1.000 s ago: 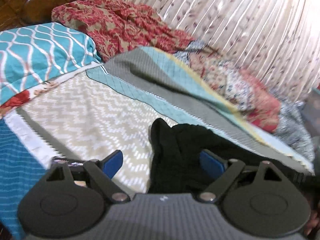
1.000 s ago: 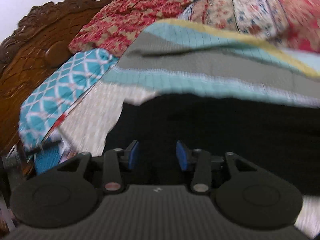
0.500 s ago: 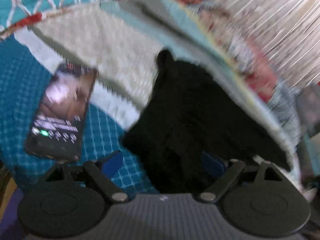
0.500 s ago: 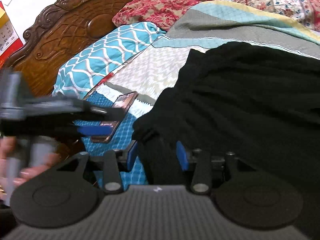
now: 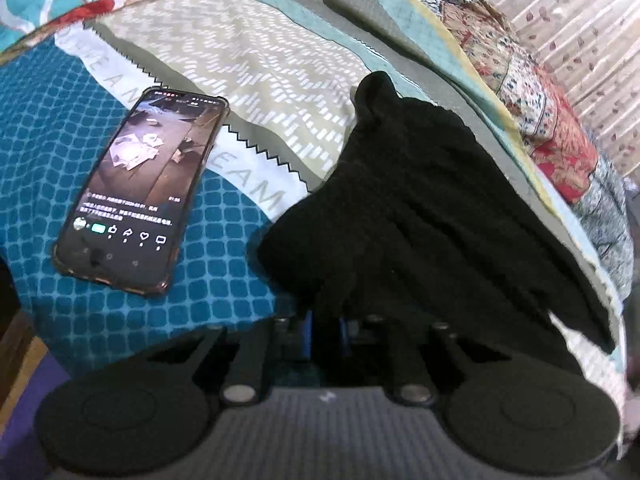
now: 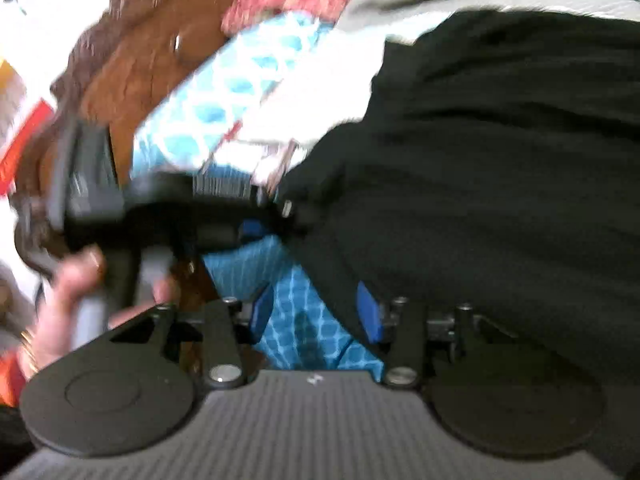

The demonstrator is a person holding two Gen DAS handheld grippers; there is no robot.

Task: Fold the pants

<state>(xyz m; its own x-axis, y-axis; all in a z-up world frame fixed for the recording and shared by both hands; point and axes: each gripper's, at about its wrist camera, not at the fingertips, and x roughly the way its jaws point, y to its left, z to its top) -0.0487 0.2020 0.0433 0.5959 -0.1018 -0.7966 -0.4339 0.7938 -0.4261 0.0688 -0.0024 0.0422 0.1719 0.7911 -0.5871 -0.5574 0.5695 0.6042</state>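
A glossy phone lies beside crumpled black pants; left hand-held gripper pinches them, right hand-held gripper spread apart

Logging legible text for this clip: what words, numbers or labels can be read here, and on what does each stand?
"EAM" on the white zigzag band of the bedsheet, right of the phone; probably part of "DREAM".
"EA" and a partly cut letter on the same band, left of the phone.
Phone screen: caption lines and a timestamp, too small to read.
Right wrist view: too blurred to read anything.
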